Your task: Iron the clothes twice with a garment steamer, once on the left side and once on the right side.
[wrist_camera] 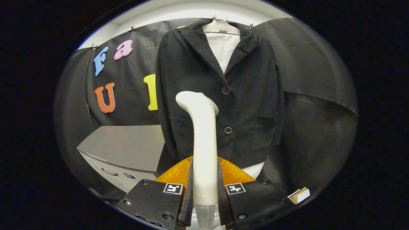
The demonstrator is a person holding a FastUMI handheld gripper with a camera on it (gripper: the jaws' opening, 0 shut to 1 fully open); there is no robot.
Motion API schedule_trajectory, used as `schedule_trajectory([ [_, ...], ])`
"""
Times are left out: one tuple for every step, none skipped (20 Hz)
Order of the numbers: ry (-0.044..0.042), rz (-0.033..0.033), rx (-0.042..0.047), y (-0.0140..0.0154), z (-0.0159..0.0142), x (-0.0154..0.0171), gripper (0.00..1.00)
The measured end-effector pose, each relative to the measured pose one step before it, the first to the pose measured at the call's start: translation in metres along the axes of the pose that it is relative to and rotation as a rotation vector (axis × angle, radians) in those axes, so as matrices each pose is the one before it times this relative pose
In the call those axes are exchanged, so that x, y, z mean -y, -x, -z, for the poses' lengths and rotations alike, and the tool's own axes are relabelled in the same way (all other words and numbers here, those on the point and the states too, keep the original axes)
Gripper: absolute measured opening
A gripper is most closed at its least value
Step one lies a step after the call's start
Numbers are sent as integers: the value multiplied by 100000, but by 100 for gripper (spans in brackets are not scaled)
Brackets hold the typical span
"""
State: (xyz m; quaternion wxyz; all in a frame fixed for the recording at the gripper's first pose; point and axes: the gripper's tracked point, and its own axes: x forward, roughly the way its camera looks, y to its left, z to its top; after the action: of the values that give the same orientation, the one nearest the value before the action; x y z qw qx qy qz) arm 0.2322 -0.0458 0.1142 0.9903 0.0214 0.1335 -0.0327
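Note:
A black jacket (243,92) with two buttons hangs on a white hanger (221,28) over a white shirt (223,51), in front of the booth's black wall. My gripper (205,188) is shut on the white handle of a garment steamer (204,143). The steamer stands upright between my fingers, and its curved head (193,99) sits before the jacket's left front panel, beside the button line. Whether the head touches the cloth I cannot tell. The steamer hides a strip of the jacket's lower front.
A grey box-like appliance (124,147) with a flat top stands low to the left of the jacket. A small cardboard piece (298,195) lies low on the right. An orange part (174,174) shows just behind my fingers.

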Motion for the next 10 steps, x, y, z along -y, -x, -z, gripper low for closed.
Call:
schedule_trajectory([
  [282,360,-900,-126,446,287,35],
  [72,240,-1143,-157,570,361,35],
  [-47,198,-1089,-186,385,161,35],
  [-82,211,-821,-260,467,223,35],
  [-38,196,-930,-213,339,-6,35],
  [241,144,-1015,-139,627,218,35],
  [387,86,-852,-242,501,116,35],
  [332,14,-969,-179,502,-35,35],
  [271,9,-1000,-152,422,-71,35],
  [93,-14,-1123,-223,615,46,35],
])
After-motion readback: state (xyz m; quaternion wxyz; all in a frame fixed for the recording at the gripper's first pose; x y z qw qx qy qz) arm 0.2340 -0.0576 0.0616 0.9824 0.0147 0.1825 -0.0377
